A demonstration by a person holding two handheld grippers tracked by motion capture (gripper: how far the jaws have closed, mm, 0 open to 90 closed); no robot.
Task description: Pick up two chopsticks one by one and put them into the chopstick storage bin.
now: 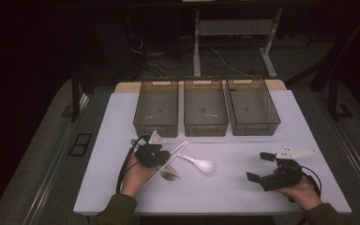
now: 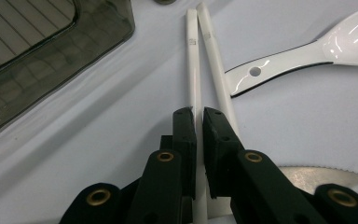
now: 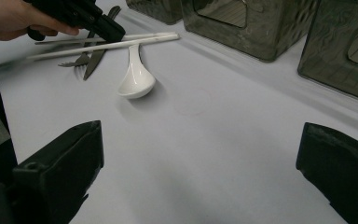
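Right now your left gripper (image 2: pixel 199 114) is clamped on one of two white chopsticks (image 2: pixel 194 70). Its black jaws stand nearly together, with the left stick pinched between the pads. The second stick (image 2: pixel 216 70) lies just beside the first, running under the outer side of the right-hand jaw. Both sticks lie on the white table (image 1: pixel 234 187), pointing from the near left toward the middle bin.

From above, your left gripper (image 1: pixel 158 157) sits low over the sticks (image 1: pixel 178 152) at the left of the table, your hand (image 1: pixel 136 176) behind it.

Just right of the sticks lies a white spoon (image 1: pixel 201 164), bowl up, its handle end close to them; whether they touch is unclear. A knife (image 2: pixel 326 177) with a serrated edge lies under the gripper's near side, and a fork (image 1: pixel 169 176) rests by it, tines toward you.

Your right gripper (image 1: pixel 259 166) rests well apart at the table's right side, held in your right hand (image 1: pixel 302 190). Its jaws stand wide apart with nothing between them, only bare table.

Three dark, see-through bins stand side by side along the far half of the table: left (image 1: pixel 156 108), middle (image 1: pixel 205 108) and right (image 1: pixel 253 108). All three look bare inside.
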